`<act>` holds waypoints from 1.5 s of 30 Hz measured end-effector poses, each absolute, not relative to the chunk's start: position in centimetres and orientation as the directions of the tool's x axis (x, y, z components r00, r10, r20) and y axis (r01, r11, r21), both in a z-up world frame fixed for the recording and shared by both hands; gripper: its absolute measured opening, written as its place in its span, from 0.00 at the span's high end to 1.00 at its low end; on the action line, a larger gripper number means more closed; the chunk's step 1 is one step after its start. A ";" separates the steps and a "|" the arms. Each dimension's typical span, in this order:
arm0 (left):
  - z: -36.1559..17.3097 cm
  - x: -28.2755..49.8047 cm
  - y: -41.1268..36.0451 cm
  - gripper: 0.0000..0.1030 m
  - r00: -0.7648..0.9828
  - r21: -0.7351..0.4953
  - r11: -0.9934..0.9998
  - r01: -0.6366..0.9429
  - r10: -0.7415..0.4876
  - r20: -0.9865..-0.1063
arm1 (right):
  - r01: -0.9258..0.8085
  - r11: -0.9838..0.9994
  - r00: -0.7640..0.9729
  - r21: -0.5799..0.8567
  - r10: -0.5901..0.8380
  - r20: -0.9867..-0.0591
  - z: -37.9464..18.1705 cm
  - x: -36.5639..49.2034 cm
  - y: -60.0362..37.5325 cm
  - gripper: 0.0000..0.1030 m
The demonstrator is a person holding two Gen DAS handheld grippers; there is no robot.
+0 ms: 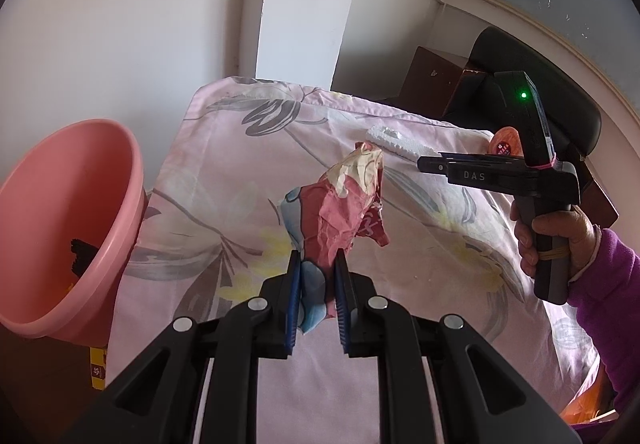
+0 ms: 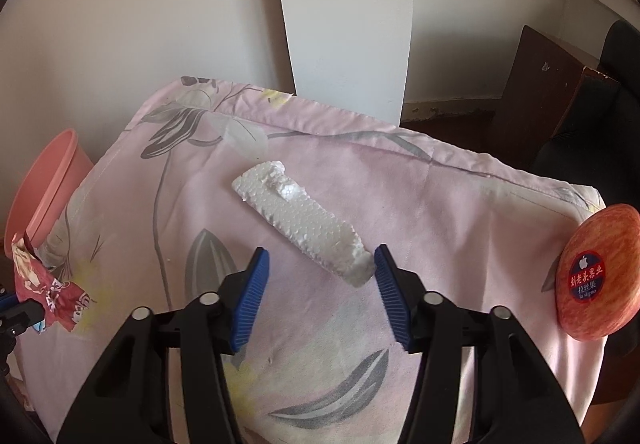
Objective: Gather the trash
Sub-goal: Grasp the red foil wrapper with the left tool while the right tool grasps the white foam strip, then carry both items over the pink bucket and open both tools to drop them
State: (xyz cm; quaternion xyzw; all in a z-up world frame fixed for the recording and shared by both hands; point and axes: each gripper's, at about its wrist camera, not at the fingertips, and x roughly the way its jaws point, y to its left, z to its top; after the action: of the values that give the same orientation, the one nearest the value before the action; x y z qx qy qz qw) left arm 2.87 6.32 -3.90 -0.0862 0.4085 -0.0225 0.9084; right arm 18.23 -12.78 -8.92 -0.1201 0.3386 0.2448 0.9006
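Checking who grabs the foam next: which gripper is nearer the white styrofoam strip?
Right. The right gripper straddles the styrofoam strip's near end, jaws open. The left gripper is off to its left, clamping a crumpled wrapper.

Counts: two handheld grippers, the left gripper (image 1: 318, 264) and the right gripper (image 2: 320, 264). One pink basin (image 1: 68, 228) at the left. One crumpled red wrapper (image 1: 344, 212) near the left. One white foam strip (image 2: 304, 228) mid-table. One apple (image 2: 596, 272) with one sticker (image 2: 586, 276), far right. One floral cloth (image 2: 440, 204). One dark chair (image 1: 560, 84) behind.
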 end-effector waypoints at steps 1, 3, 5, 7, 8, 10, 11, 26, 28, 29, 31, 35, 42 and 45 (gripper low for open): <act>-3.9 2.8 6.3 0.86 0.666 -0.172 0.985 -0.030 -0.108 -0.738 | -0.519 0.853 0.654 -0.053 0.356 -0.668 -9.0 18.0 -12.8 0.73; -3.8 2.7 6.2 0.86 0.668 -0.168 0.985 -0.032 -0.104 -0.737 | -0.514 0.856 0.662 -0.055 0.355 -0.660 -9.0 17.5 -13.0 0.77; -3.6 2.5 6.1 0.86 0.672 -0.162 0.986 -0.033 -0.099 -0.734 | -0.510 0.859 0.667 -0.045 0.363 -0.650 -8.9 16.9 -13.2 0.77; -3.4 2.3 6.1 0.86 0.676 -0.159 0.987 -0.038 -0.091 -0.731 | -0.508 0.860 0.672 -0.034 0.372 -0.640 -8.7 16.0 -13.3 0.78; -3.2 2.1 6.1 0.86 0.679 -0.157 0.987 -0.042 -0.087 -0.729 | -0.507 0.861 0.674 -0.027 0.377 -0.635 -8.6 15.4 -13.3 0.78; -2.8 1.9 6.3 0.86 0.688 -0.152 0.987 -0.052 -0.075 -0.722 | -0.511 0.859 0.674 -0.011 0.393 -0.626 -8.1 14.0 -13.2 0.78; -2.6 1.7 6.3 0.86 0.692 -0.149 0.987 -0.056 -0.069 -0.718 | -0.516 0.856 0.676 -0.011 0.400 -0.619 -7.8 13.2 -13.1 0.78; -0.3 -1.3 10.2 0.86 0.715 -0.104 0.973 -0.207 0.078 -0.695 | -0.627 0.777 0.650 -0.060 0.480 -0.589 -4.8 5.6 -6.7 0.78; -0.1 -1.5 11.2 0.86 0.715 -0.098 0.966 -0.237 0.106 -0.691 | -0.640 0.765 0.648 -0.074 0.486 -0.586 -4.6 5.0 -5.6 0.78; 0.0 -1.7 11.8 0.86 0.714 -0.095 0.963 -0.253 0.120 -0.690 | -0.648 0.757 0.645 -0.078 0.491 -0.586 -4.4 4.8 -5.1 0.78; 0.2 -1.9 12.9 0.86 0.710 -0.094 0.953 -0.289 0.147 -0.689 | -0.666 0.740 0.637 -0.092 0.500 -0.586 -4.2 4.4 -3.9 0.78; 0.4 -2.4 15.3 0.86 0.695 -0.088 0.929 -0.359 0.204 -0.690 | -0.695 0.706 0.630 -0.134 0.508 -0.588 -3.6 3.8 -1.4 0.78; 0.1 -2.9 19.1 0.86 0.660 -0.094 0.879 -0.467 0.275 -0.699 | -0.727 0.659 0.615 -0.192 0.501 -0.609 -3.3 3.3 2.8 0.78; -0.1 -3.2 20.4 0.86 0.645 -0.093 0.863 -0.497 0.297 -0.704 | -0.739 0.642 0.605 -0.207 0.495 -0.624 -3.5 3.4 4.5 0.78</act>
State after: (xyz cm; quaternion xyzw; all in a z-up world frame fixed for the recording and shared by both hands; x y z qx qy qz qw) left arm -3.21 20.36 -0.10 -0.1402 0.3581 0.2215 0.8961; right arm 3.37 4.47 -3.47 -0.2291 0.2663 0.3560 0.8660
